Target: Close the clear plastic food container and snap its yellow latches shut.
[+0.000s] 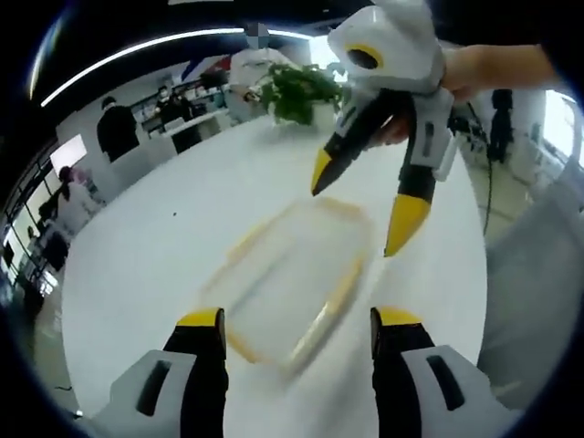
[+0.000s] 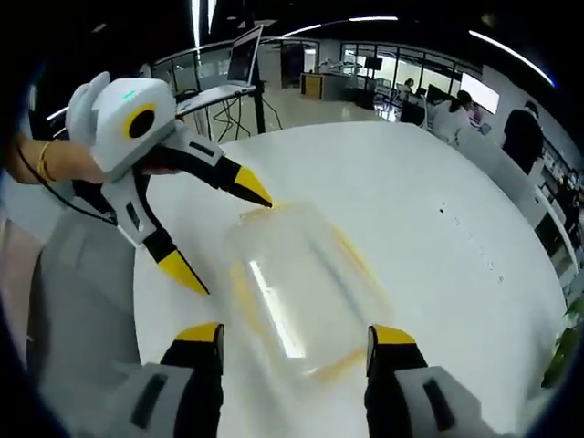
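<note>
A clear plastic food container [image 1: 290, 281] with yellow latches [image 1: 339, 294] lies on a big white table [image 1: 164, 237]. It looks blurry in both views. In the left gripper view, the left gripper [image 1: 297, 330] has its jaws wide apart, holding nothing, with the box just ahead between them. The right gripper [image 1: 363, 212] hangs over the far end of the box, jaws spread too. In the right gripper view, the box [image 2: 297, 292] sits between the open right gripper [image 2: 297, 336] and the left gripper [image 2: 226, 239]. A green plant [image 1: 297, 91] stands at the table's far edge

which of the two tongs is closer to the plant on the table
The right tongs: in the left gripper view they hang open over the container's far end, just in front of the leafy plant. The left tongs sit at the container's near end.
</note>
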{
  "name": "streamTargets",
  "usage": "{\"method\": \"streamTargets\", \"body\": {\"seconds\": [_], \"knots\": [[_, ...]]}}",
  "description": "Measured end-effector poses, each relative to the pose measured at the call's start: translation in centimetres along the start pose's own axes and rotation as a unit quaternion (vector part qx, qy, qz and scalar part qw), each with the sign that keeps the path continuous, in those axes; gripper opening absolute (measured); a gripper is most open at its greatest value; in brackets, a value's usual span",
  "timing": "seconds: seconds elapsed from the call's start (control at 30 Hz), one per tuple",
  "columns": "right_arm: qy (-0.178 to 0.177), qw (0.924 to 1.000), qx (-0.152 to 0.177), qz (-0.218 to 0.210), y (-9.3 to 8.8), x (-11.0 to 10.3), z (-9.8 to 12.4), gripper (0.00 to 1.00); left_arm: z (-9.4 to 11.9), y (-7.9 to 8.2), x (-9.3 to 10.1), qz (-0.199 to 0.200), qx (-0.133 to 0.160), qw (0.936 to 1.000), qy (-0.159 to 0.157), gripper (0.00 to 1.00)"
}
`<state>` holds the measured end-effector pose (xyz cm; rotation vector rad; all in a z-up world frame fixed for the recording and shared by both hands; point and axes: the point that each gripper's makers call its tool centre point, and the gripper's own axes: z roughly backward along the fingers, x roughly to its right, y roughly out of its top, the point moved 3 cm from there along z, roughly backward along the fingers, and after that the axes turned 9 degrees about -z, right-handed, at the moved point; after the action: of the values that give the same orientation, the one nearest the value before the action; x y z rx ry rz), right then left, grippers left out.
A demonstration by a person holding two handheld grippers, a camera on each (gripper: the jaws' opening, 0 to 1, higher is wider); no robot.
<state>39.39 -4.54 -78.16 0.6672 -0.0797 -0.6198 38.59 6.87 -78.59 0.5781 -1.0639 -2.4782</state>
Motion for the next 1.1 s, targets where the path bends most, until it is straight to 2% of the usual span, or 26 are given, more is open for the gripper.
{"method": "streamTargets", "body": {"seconds": [0.2,0.5,0.9,1.1], "knots": [[-0.003,1.0000,-0.006,-0.007,-0.9,0.4,0.0,0.61,-0.1,-0.3,-0.4,0.005,-0.003,1.0000,0.006,0.61],[-0.011,0.9999,0.001,-0.011,-1.0,1.0,-0.2,0.60,-0.5,-0.4,-0.9,0.010,-0.005,0.9999,0.008,0.60],[-0.018,0.9997,0.015,-0.008,-0.5,1.7,-0.5,0.60,-1.3,-0.5,-1.7,0.009,-0.011,0.9998,0.012,0.57],[-0.032,0.9991,0.025,-0.011,0.0,2.3,-0.8,0.59,-1.6,-0.4,-2.4,0.015,-0.010,0.9997,0.018,0.56]]}}
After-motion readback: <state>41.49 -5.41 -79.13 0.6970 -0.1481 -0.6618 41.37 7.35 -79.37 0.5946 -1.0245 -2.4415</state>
